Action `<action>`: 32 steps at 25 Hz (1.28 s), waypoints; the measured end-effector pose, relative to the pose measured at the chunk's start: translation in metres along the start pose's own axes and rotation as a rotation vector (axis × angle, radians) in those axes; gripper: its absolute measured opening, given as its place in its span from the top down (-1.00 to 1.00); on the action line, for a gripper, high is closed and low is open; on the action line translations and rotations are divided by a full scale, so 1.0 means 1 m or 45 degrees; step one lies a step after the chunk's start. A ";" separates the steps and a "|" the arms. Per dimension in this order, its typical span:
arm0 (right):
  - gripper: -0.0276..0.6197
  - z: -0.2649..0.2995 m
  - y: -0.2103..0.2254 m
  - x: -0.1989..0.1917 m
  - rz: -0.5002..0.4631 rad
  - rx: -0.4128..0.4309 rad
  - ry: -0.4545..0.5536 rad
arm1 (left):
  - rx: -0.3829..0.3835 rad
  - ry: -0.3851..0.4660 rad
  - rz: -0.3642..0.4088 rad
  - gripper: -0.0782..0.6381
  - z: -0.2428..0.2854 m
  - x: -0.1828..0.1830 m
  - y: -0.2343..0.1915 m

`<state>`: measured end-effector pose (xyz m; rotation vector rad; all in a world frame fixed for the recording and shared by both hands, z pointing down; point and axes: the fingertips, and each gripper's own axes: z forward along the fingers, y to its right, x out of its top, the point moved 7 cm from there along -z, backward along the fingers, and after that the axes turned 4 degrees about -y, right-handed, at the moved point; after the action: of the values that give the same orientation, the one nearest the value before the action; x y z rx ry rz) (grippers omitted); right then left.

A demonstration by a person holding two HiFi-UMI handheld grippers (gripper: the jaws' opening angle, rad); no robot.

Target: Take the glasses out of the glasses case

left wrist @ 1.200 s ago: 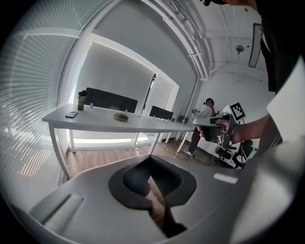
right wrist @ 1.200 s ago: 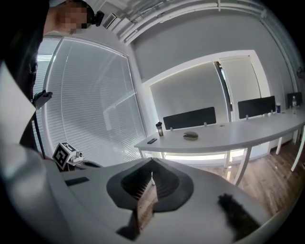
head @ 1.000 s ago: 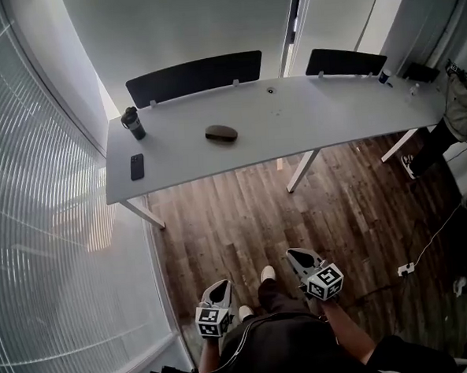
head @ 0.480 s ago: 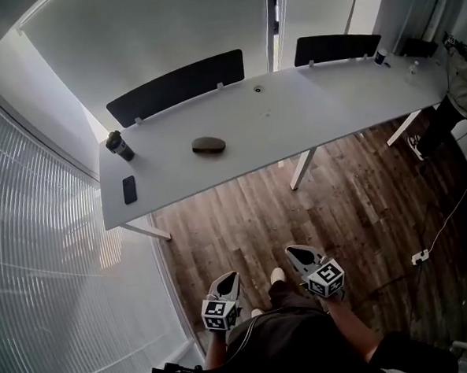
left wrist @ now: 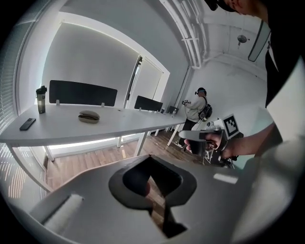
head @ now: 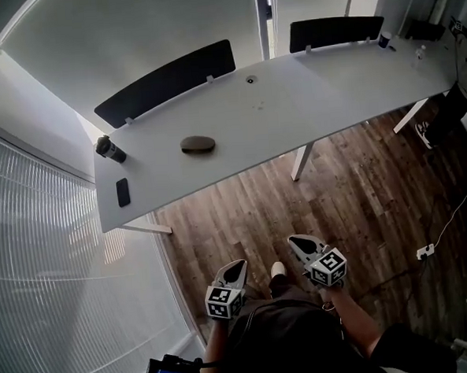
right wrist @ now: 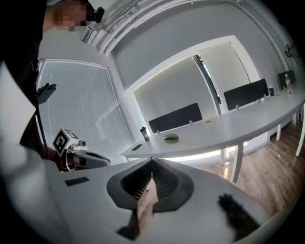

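Observation:
The dark oval glasses case [head: 197, 144] lies shut on the long white table [head: 307, 98], toward its left end; the left gripper view shows the case [left wrist: 88, 116] far off, and so does the right gripper view [right wrist: 171, 138]. No glasses show. My left gripper [head: 238, 264] and right gripper [head: 294, 240] hang over the wood floor close to my body, well short of the table. Both are shut with nothing between the fingers: the left gripper [left wrist: 150, 156] and the right gripper [right wrist: 151, 159] each have their tips together.
A dark bottle [head: 109, 149] and a black phone [head: 123, 192] sit at the table's left end. Two black screens [head: 164, 81] stand along its far edge. Slatted blinds [head: 59, 295] close off the left. Another person [left wrist: 195, 106] stands by the table's right end.
Both grippers have moved forward over the floor, still shut. The table and case have shifted left and lower in the head view, as I move toward them.

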<state>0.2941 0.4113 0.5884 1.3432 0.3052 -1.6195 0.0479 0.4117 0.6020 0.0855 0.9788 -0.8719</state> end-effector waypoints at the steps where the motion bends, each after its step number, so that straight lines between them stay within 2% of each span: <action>1: 0.89 -0.002 0.006 -0.001 0.015 -0.015 0.000 | -0.001 -0.010 0.004 0.78 0.002 0.000 0.002; 5: 0.89 -0.007 0.021 0.000 0.048 -0.045 0.030 | 0.026 0.006 -0.005 0.78 0.004 0.004 -0.003; 11: 0.89 0.001 0.025 0.007 -0.028 -0.040 0.046 | 0.074 0.101 0.047 0.78 0.011 0.022 -0.012; 18: 0.89 0.020 0.000 0.030 -0.085 0.027 0.035 | 0.072 0.150 0.038 0.78 0.017 0.040 -0.025; 24: 0.89 0.043 -0.009 0.037 -0.130 0.119 -0.006 | 0.073 0.197 0.118 0.78 0.020 0.055 -0.028; 28: 0.89 0.061 -0.012 0.043 -0.159 0.142 -0.058 | 0.087 0.186 0.051 0.77 0.023 0.056 -0.049; 32: 0.89 0.078 -0.010 0.058 -0.171 0.126 -0.057 | 0.083 0.195 -0.005 0.78 0.027 0.064 -0.074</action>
<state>0.2432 0.3323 0.5632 1.3836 0.2975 -1.7942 0.0328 0.3121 0.5925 0.2083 1.0939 -0.9107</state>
